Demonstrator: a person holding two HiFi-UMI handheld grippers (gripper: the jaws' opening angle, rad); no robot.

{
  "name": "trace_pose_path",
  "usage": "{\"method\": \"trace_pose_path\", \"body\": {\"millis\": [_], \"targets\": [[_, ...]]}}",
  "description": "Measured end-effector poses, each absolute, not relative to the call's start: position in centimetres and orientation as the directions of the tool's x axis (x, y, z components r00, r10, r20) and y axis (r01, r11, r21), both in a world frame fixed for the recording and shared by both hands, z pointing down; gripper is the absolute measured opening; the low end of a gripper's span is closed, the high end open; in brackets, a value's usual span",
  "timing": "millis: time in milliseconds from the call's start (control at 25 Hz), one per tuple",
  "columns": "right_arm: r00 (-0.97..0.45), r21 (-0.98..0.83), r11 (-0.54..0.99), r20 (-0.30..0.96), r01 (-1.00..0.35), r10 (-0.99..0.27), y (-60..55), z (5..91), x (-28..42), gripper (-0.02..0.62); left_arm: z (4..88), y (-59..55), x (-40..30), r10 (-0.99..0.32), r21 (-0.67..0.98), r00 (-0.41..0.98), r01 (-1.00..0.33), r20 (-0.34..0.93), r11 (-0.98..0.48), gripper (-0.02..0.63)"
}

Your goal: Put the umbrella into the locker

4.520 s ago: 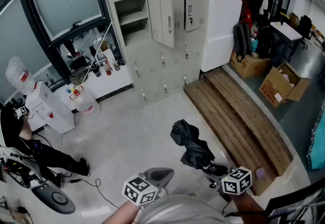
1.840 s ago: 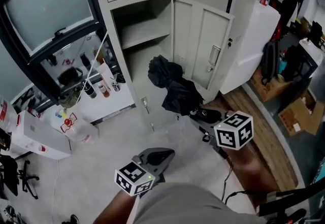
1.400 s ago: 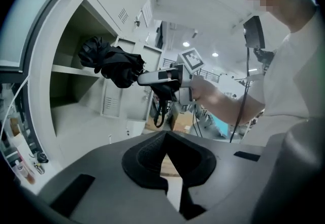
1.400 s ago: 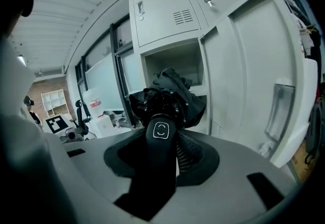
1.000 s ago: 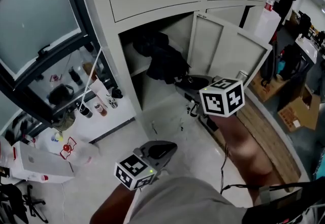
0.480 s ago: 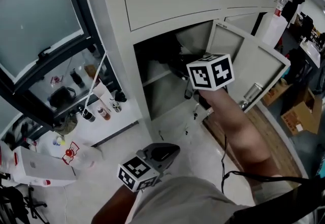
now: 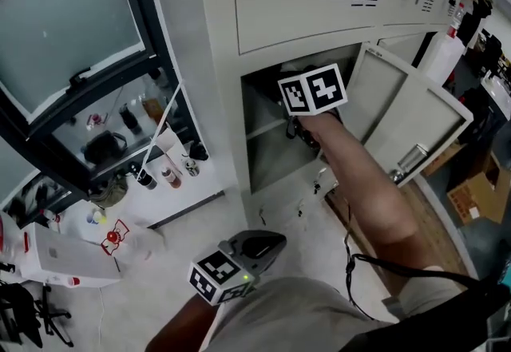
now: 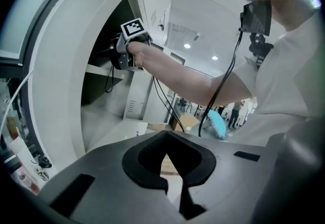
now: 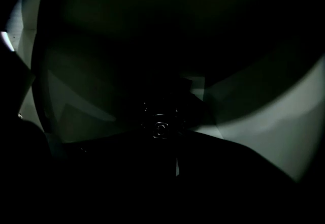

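The right tool (image 9: 170,139) is clamped on the black umbrella (image 9: 160,126): in the right gripper view the jaws stand almost together, with only a thin slit between them, and the round end of the handle with its spiral mark shows just beyond them. Dark folds of umbrella fabric fill most of that view, with pale inner walls of the compartment showing at the right and left edges. In the head view the right tool (image 7: 302,125) reaches into the open compartment of the grey locker (image 7: 231,103), its marker cube at the mouth of the opening and the person's bare right forearm (image 7: 359,183) stretched out behind it; the umbrella itself is out of sight inside, at about the level of the inner shelf (image 7: 266,130). The locker door (image 7: 407,123) stands swung open to the right. The left tool (image 8: 172,180) hangs low beside the person's body, its jaws narrow and holding nothing, well apart from the locker. To the left of the locker, small bottles (image 7: 168,176) stand on a low white table (image 7: 180,203), near its right end.
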State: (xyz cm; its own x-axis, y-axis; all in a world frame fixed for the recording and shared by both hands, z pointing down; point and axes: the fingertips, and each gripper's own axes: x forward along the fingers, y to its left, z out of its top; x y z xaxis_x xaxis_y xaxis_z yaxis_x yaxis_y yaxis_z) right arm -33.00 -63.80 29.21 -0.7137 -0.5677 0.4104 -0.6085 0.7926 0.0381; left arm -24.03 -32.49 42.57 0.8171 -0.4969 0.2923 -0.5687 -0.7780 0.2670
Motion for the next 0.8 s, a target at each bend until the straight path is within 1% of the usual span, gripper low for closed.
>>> {"method": "trace_pose_path", "body": {"millis": [400,720,800], "targets": [[-0.659,0.098,0.781,0.478,-0.616,-0.580,-65.4,31.4,-35.1,0.150,43.2,-32.1,-25.7,-0.511,0.295,0.807,-0.586,0.296,-0.754,0.011],[-0.654,0.110,0.788,0.495,-0.606,-0.572,-65.1,31.6,-35.4,0.150,43.6,-31.1,-25.8,-0.503,0.312,0.814,-0.577,0.289,-0.754,0.010],[-0.658,0.123,0.790,0.485,-0.601,-0.576,-64.8,31.3,-35.2,0.166,43.7,-30.7,-25.8,-0.503,0.316,0.816,-0.576,0.286,-0.754,0.011]]}}
